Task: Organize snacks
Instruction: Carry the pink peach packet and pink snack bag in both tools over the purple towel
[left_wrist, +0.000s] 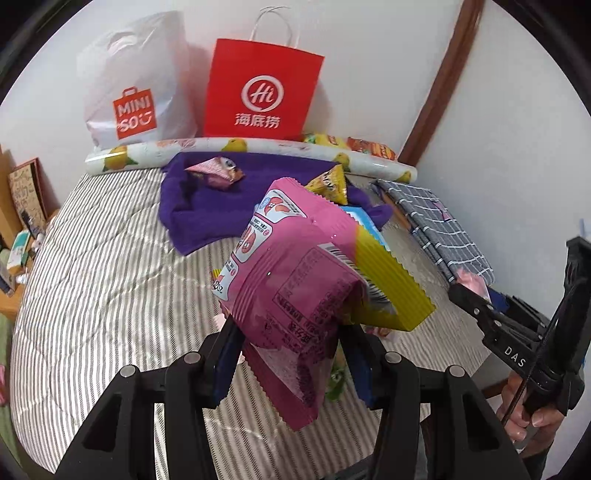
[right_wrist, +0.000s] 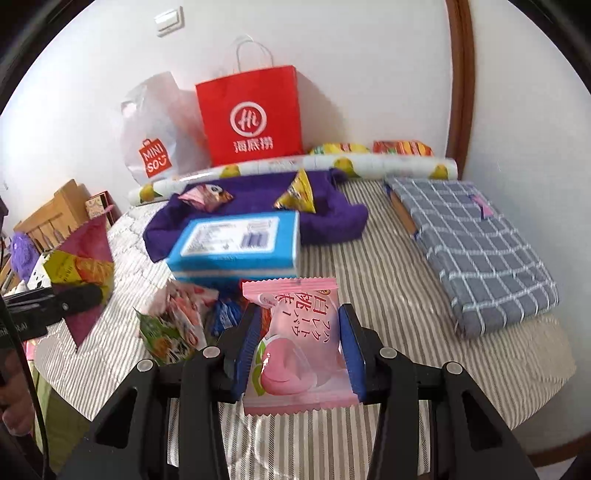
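Where the striped quilt (right_wrist: 369, 236) lies bare, lower left of the left view: open room.
Left gripper (left_wrist: 291, 332): clamped on crinkly magenta packet (left_wrist: 295, 280), raised mid-frame.
Right gripper (right_wrist: 299, 347): clamped on glossy peach packet (right_wrist: 295, 347), lower centre.
Blue box (right_wrist: 236, 240): flat-sided, overlapping purple towel (right_wrist: 332, 218).

Free: bare striped cover (right_wrist: 369, 266) btwn blue box (right_wrist: 236, 243) & grey cloth (right_wrist: 476, 251).
Blocked 12 o'clock: towel (right_wrist: 332, 218), roll (right_wrist: 295, 166), bags (right_wrist: 251, 114).

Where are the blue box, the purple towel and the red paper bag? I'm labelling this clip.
blue box (right_wrist: 236, 236): right wrist view, its top label.
purple towel (right_wrist: 332, 218): right wrist view, its right fold.
red paper bag (left_wrist: 258, 66): left wrist view, front panel above the logo.
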